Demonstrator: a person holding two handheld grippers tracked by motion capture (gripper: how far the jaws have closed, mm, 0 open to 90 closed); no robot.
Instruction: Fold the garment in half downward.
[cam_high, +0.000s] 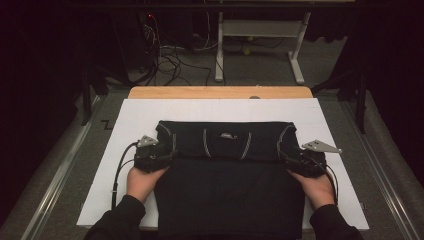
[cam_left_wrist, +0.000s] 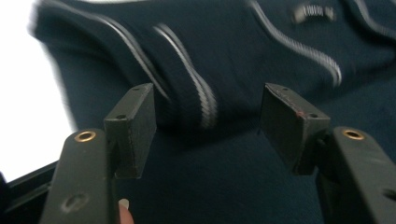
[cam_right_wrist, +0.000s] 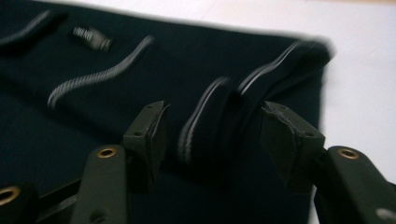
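White sheeting covers the worktop (cam_high: 125, 150), on which a dark garment (cam_high: 227, 190) with pale stripes lies, its upper part folded down. Left hand-held gripper (cam_high: 167, 156) and right hand-held gripper (cam_high: 285, 159) rest at the fold's ends, jaws apart, each straddling a striped cuff without pressing it.

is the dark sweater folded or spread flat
Folded. The sweater has its top part doubled over the body, a crosswise fold edge running between the left gripper and right gripper.
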